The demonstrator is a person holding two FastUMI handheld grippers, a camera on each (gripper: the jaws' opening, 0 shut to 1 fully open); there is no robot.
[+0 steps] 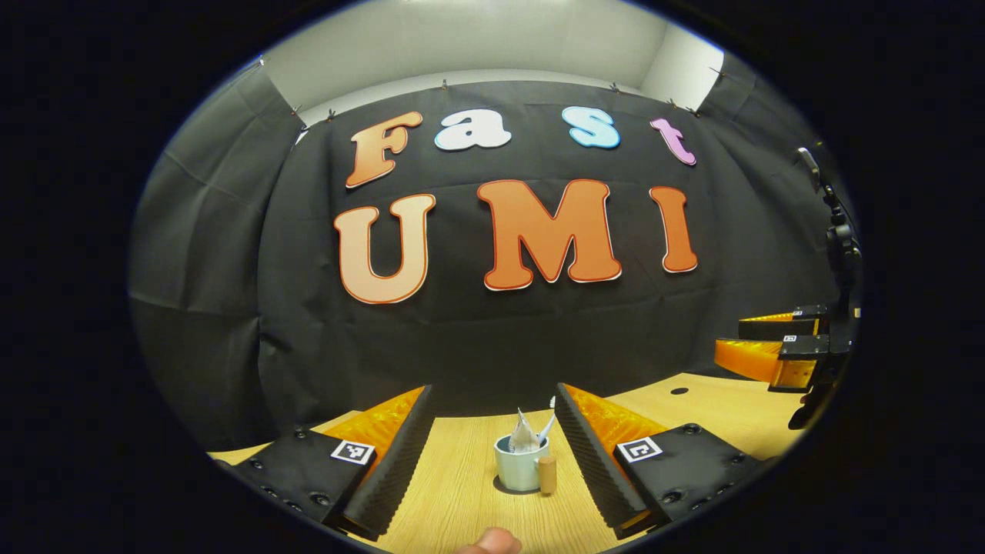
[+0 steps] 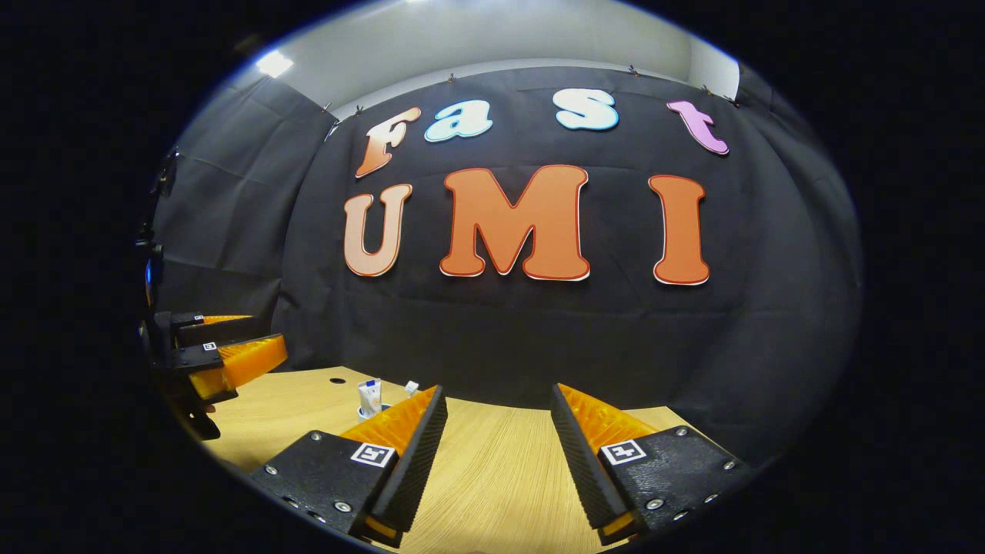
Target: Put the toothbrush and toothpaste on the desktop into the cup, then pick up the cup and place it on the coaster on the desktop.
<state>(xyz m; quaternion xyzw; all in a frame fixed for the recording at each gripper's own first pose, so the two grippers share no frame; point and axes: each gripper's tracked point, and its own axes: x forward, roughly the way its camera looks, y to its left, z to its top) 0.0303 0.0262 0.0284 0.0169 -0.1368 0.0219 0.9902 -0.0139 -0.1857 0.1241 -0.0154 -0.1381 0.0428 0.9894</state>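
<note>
A pale blue cup (image 1: 517,465) stands upright on the wooden desktop (image 1: 454,492). A white toothpaste tube (image 1: 523,437) and a toothbrush (image 1: 545,428) stick up out of it, and a cork-coloured stub (image 1: 547,475) sits against its right side. My left gripper (image 1: 494,389) is open; the cup stands ahead in the gap between its fingers, touching neither. My right gripper (image 2: 498,390) is open over bare desktop with nothing between its fingers. In the right gripper view the toothpaste tube (image 2: 369,397) shows far left, the cup largely hidden behind my left finger (image 2: 408,454). I cannot make out a coaster.
The right gripper (image 1: 773,346) hangs above the desktop's right side in the left gripper view; the left gripper (image 2: 227,350) shows at the left in the right gripper view. A small dark hole (image 1: 679,391) marks the tabletop. A thumb (image 1: 489,542) is at the bottom edge.
</note>
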